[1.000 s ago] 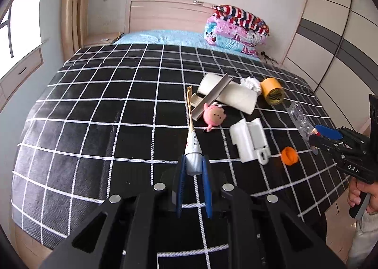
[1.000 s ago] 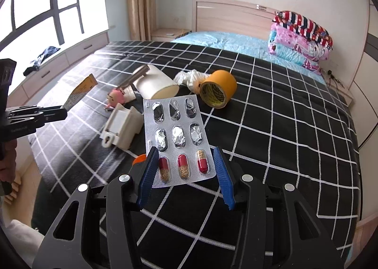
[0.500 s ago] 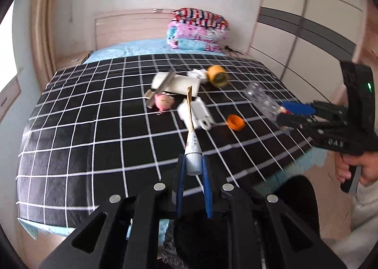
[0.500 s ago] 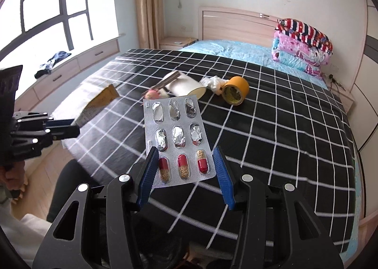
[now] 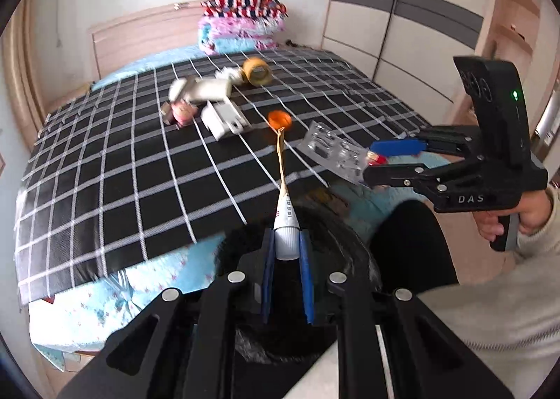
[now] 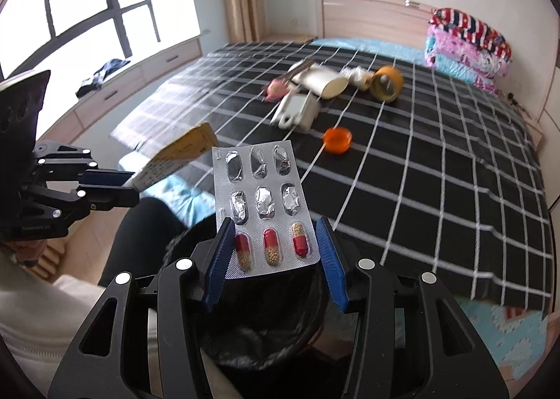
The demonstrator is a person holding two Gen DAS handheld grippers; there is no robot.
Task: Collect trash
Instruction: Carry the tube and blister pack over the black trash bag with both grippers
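Note:
My left gripper point(image 5: 286, 250) is shut on the capped end of a flattened yellow tube point(image 5: 285, 224), also seen in the right wrist view point(image 6: 175, 157). My right gripper point(image 6: 273, 248) is shut on a pill blister pack point(image 6: 262, 203), which also shows in the left wrist view point(image 5: 336, 153). Both grippers hang over a bin lined with a black bag point(image 6: 266, 336), off the foot of the bed. An orange cap point(image 6: 337, 140), a white plastic holder point(image 6: 297, 111), a cardboard roll point(image 6: 323, 82), a pink toy point(image 6: 276, 89), crumpled paper point(image 6: 357, 75) and a tape roll point(image 6: 386, 83) lie on the checked bedspread.
The bed point(image 5: 115, 167) has a black-and-white checked cover and folded blankets point(image 5: 241, 26) by the headboard. A wardrobe point(image 5: 402, 13) stands on the right. A window with low drawers point(image 6: 115, 83) runs along the left. My legs and sleeve are beside the bin.
Both grippers have pulled back off the bed with their items and now hang over the black-lined bin. The things on the bed lie as before.

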